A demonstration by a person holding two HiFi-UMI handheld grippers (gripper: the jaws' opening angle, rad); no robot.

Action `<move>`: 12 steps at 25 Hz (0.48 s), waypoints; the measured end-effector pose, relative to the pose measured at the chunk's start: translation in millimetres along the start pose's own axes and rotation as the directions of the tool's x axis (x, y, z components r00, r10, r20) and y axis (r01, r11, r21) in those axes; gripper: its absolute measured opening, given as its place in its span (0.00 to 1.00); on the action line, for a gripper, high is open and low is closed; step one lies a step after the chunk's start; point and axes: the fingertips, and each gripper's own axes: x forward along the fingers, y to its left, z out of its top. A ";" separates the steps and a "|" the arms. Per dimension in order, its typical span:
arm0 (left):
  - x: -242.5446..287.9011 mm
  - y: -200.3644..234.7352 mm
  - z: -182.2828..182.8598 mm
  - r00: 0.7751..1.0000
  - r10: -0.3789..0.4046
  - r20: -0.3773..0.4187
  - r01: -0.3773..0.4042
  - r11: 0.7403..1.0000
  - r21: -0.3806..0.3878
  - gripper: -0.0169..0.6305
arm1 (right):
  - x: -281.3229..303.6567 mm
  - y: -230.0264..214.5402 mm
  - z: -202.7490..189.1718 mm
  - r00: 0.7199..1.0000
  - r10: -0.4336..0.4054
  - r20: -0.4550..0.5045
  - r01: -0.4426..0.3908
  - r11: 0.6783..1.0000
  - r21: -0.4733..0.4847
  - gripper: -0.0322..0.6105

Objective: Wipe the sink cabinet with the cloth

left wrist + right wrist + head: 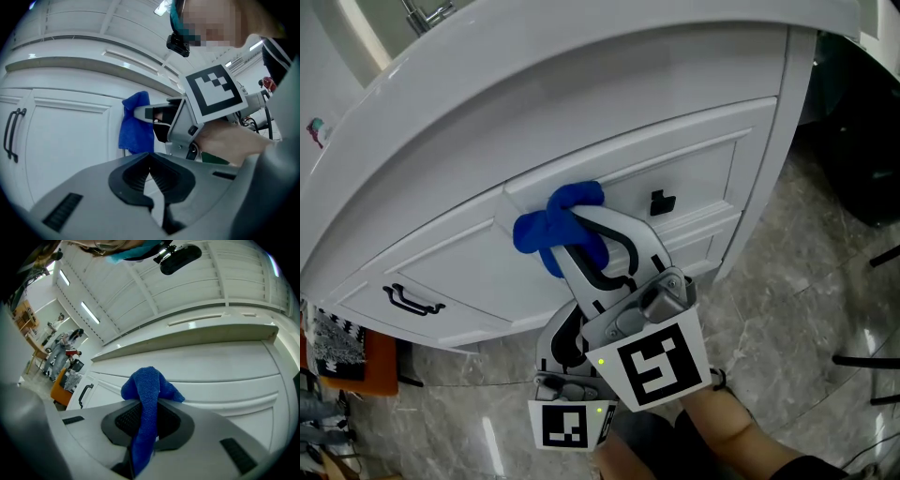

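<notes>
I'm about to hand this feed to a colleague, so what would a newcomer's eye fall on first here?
The bright blue cloth stands out first, clamped in the right gripper and held against the white cabinet front, between its two doors. Next comes the left gripper, lower down, shut and empty. A black handle shows on the door at the head view's left.

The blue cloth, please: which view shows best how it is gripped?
The right gripper view: the blue cloth runs straight between the closed jaws of the right gripper. The head view shows the cloth bunched against the sink cabinet; the left gripper view shows it from the side.
</notes>
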 end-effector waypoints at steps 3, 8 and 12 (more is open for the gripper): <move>1.1 0.0 -2.3 1.000 -0.011 -0.004 0.011 1.000 0.006 0.03 | -1.5 -4.0 0.7 1.000 -0.024 -0.002 0.024 0.999 -0.026 0.14; 5.0 4.4 0.2 1.000 -0.013 -0.004 0.013 1.000 0.028 0.03 | -2.4 -8.2 1.6 0.999 -0.035 0.008 0.035 0.999 0.013 0.14; 6.6 9.3 4.0 1.000 -0.024 0.005 0.024 0.998 0.060 0.03 | -3.6 -9.5 1.4 0.999 -0.043 0.021 0.042 0.998 0.039 0.14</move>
